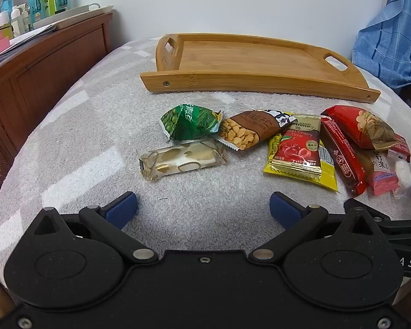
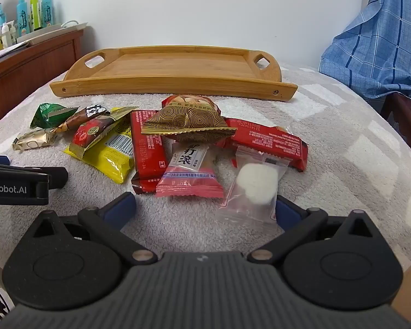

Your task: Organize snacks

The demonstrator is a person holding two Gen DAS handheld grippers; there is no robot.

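From the left wrist view, the left gripper [image 1: 204,205] hovers over a grey towel [image 1: 82,142], jaws spread apart with nothing between them. A bamboo tray [image 1: 254,85] sits at the far side, its long axis running left to right, holding nothing. Snack packets lie loose between tray and gripper: a green packet [image 1: 190,122], a gold-patterned bar [image 1: 182,159] lying left to right, a cherry drop packet [image 1: 297,148].

From the right wrist view, the right gripper [image 2: 205,208] is likewise spread wide, a clear packet with a white sweet [image 2: 256,185] near its right finger. A red bar [image 2: 148,148] points near to far.
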